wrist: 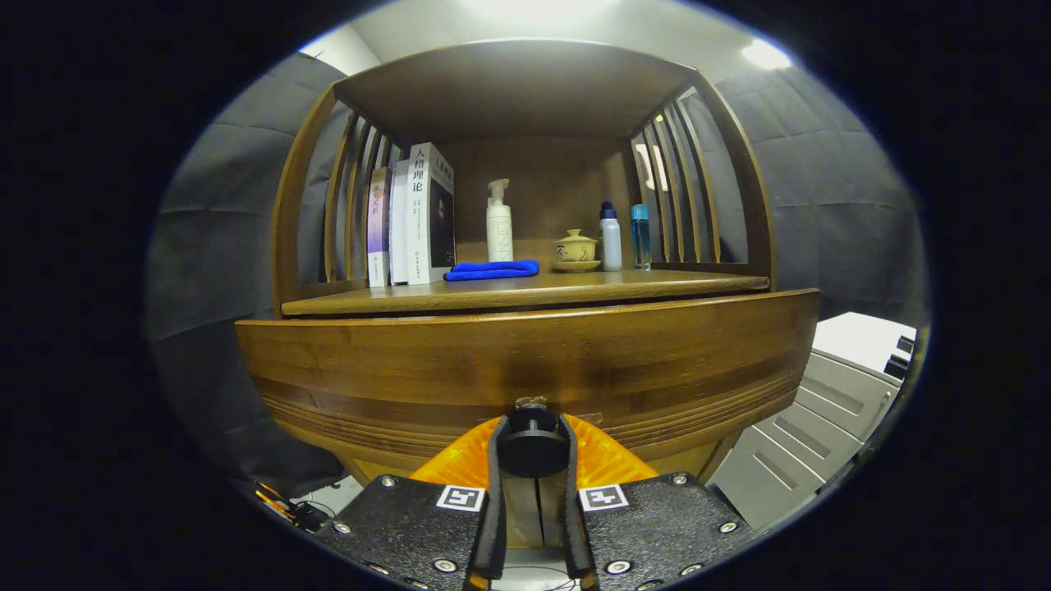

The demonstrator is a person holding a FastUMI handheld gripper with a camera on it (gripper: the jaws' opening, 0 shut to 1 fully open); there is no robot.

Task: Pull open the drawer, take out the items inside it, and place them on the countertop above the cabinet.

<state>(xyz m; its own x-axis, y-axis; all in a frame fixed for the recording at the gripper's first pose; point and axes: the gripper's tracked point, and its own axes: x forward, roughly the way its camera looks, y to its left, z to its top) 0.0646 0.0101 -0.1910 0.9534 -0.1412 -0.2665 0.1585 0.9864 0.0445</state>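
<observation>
A wooden cabinet fills the view, with its wide drawer front (525, 361) right ahead of me. A round dark knob (532, 447) juts from the drawer's lower middle, and my gripper (532, 450) is shut on it, one finger pressing each side. The drawer front stands out a little from the countertop (525, 291) above it; the inside of the drawer is hidden. On the countertop lie a folded blue cloth (493, 269), a white pump bottle (499, 222), a small lidded tea bowl (575, 250) and two small bottles (624, 236).
Several upright books (410, 215) stand at the countertop's left, under a slatted wooden hutch (517, 90). A grey metal drawer unit (821, 410) stands low to the right of the cabinet. Some cables (283, 502) lie on the floor at the lower left.
</observation>
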